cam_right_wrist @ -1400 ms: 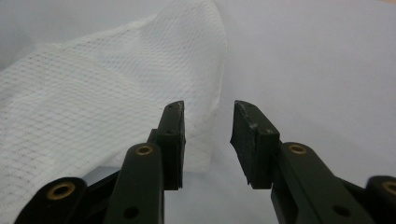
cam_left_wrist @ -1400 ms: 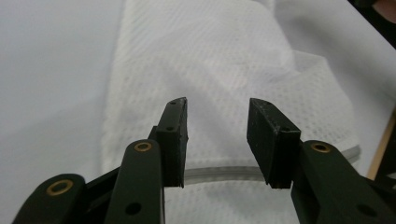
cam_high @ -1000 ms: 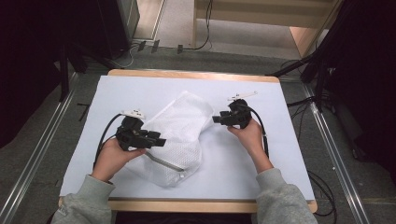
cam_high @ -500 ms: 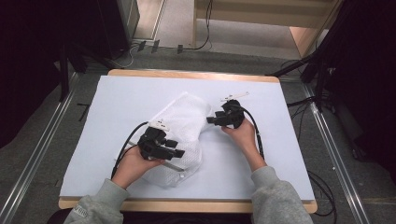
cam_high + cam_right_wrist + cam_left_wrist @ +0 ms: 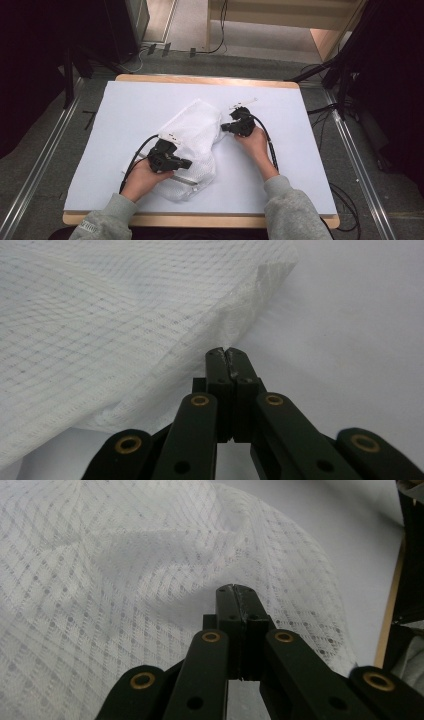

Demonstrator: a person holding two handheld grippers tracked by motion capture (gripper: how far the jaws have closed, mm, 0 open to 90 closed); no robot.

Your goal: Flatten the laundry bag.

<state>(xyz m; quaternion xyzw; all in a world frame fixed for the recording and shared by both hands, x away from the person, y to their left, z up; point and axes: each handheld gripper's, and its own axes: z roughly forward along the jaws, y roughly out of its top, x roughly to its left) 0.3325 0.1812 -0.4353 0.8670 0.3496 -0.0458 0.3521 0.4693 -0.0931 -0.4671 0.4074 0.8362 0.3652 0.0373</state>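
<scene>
A white mesh bag (image 5: 195, 130) lies crumpled on the white table (image 5: 305, 165), folded over itself, with a zipper strip (image 5: 186, 181) along its near edge. My left gripper (image 5: 187, 164) rests on the bag's near part. In the left gripper view it (image 5: 235, 587) is shut, and the mesh (image 5: 125, 580) puckers toward its tips. My right gripper (image 5: 223, 127) sits at the bag's right edge. In the right gripper view it (image 5: 228, 350) is shut on the hemmed edge of the mesh (image 5: 100, 315), with white threads showing between the jaws.
The table's wooden rim (image 5: 200, 220) runs along the near side. Metal floor rails (image 5: 45, 165) flank the table on both sides. Dark equipment (image 5: 60, 40) stands at the back left and a stand with cables (image 5: 345, 70) at the back right.
My left gripper has moved toward the near edge and to the right, dragging the mesh and folding the bag over. My right gripper has shifted slightly left and nearer, still at the bag's edge.
</scene>
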